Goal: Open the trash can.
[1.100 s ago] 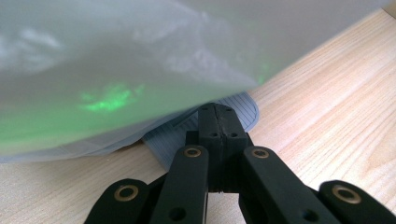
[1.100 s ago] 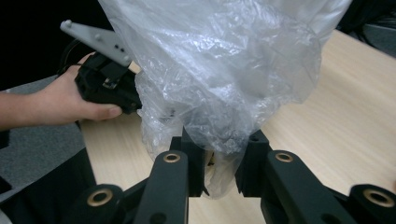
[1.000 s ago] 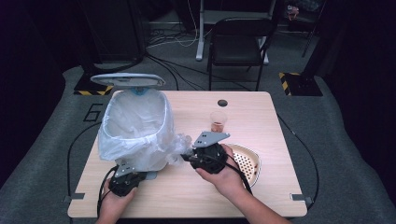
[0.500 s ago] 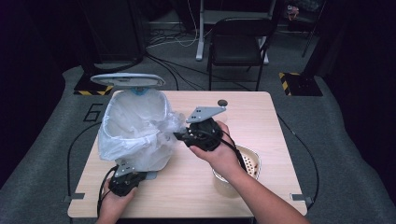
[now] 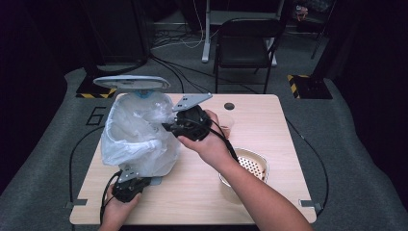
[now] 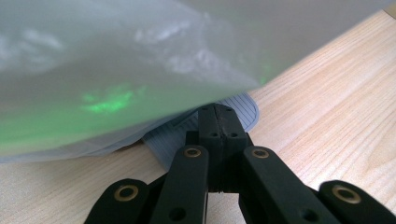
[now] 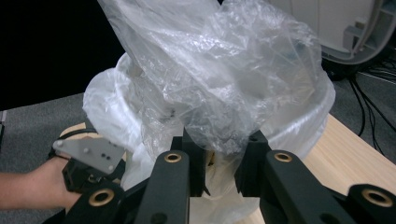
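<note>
My right tongs (image 5: 169, 126) pinch a fold of the clear bag (image 5: 137, 139) and lift it over the bin (image 6: 205, 125) at the table's (image 5: 269, 120) left; my left tongs (image 6: 217, 115), pressed together, steady the bin's near base. The liner sits in the bin, this flap not yet tucked.

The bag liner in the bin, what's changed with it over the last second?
The right gripper, shut on the bag liner, has lifted its edge from beside the bin up toward the rim. The left gripper stayed shut on the bin's base; the strainer bowl hasn't moved.
</note>
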